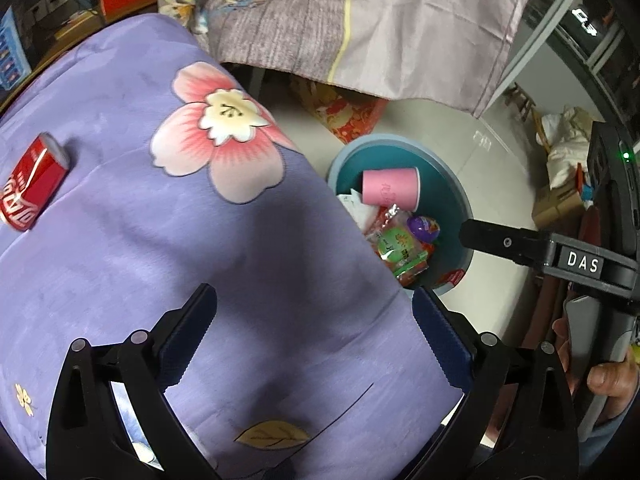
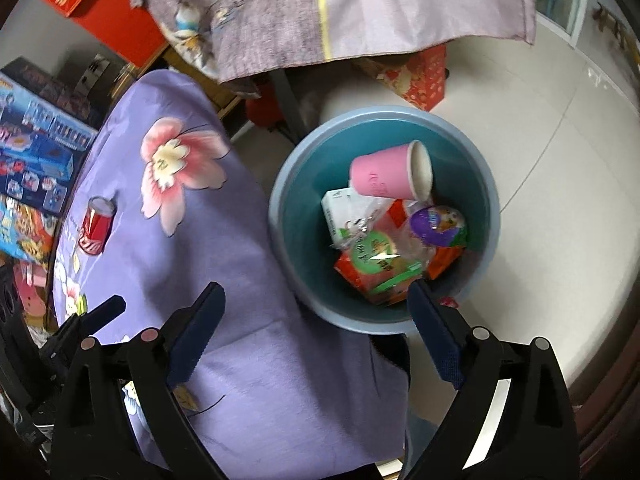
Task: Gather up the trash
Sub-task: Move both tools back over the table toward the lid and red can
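Observation:
A red cola can [image 1: 30,182] lies on its side on the purple flowered tablecloth [image 1: 180,248], far left; it also shows in the right wrist view [image 2: 96,226]. A blue bin [image 2: 486,184] stands on the floor beside the table, holding a pink paper cup [image 2: 384,178], snack wrappers [image 2: 376,258] and a purple packet [image 2: 436,224]. The bin also shows in the left wrist view [image 1: 448,172]. My left gripper [image 1: 314,312] is open and empty over the cloth. My right gripper [image 2: 316,304] is open and empty above the table edge and bin rim.
A grey-lilac sheet [image 2: 360,8] hangs behind the bin. A red patterned box [image 2: 420,76] sits on the tiled floor [image 2: 560,200]. Colourful boxes [image 2: 32,152] are stacked left of the table. Cardboard and clutter [image 1: 560,184] lie at the right.

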A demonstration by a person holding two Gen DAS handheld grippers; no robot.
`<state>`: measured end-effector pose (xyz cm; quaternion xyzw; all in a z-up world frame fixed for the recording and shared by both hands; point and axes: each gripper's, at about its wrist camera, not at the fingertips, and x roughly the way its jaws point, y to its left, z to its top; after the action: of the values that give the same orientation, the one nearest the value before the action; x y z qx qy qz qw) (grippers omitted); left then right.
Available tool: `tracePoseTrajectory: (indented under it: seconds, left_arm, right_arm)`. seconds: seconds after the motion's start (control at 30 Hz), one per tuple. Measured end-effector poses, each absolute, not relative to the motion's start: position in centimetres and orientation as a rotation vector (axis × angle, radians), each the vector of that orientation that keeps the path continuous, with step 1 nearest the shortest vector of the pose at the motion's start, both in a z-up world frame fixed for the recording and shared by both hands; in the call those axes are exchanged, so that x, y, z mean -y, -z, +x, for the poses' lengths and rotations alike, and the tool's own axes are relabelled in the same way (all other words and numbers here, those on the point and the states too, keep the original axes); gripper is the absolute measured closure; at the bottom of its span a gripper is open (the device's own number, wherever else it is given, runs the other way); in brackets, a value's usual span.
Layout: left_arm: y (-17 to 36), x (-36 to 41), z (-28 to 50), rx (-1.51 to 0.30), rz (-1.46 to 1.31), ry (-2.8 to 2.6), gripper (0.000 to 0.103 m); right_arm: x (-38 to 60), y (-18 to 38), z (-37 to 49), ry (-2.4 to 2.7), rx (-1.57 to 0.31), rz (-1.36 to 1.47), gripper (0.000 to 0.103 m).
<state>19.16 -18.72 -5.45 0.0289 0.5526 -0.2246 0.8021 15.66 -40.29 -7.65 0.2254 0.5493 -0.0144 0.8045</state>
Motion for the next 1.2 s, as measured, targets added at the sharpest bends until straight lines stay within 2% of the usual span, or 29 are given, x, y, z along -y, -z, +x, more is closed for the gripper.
tracePoseTrajectory:
  seconds: [0.1,0.17,0.23,0.53,1.2]
  left_arm:
    - [5.1,17.3,18.7,-1.176,0.042,0.469,0.004]
    - [5.1,16.4,18.6,-1.176,0.025,0.463,0.004]
    - [5.0,15.3,18.5,-1.175,0.01,0.449,0.004]
    - [5.0,9.2,17.8,-1.155,-0.064,0.378,0.004]
    - [7.2,-13.4,17.4,-1.107,-0.242,0.083,0.004]
  right_arm:
    - [38.8,7.0,15.7,0.014,-1.168,0.448,0.014]
    - [37.9,6.7,15.8,0.002,-1.168,0.426,0.008]
    - [36.7,6.3,16.0,-0.015,-1.173,0.398,0.007]
    - [30.7,6.1,17.3,-0.065,-1.226,0.32,0.007]
    - [12.2,7.0,21.2,-0.196,-1.314,-0.038,0.007]
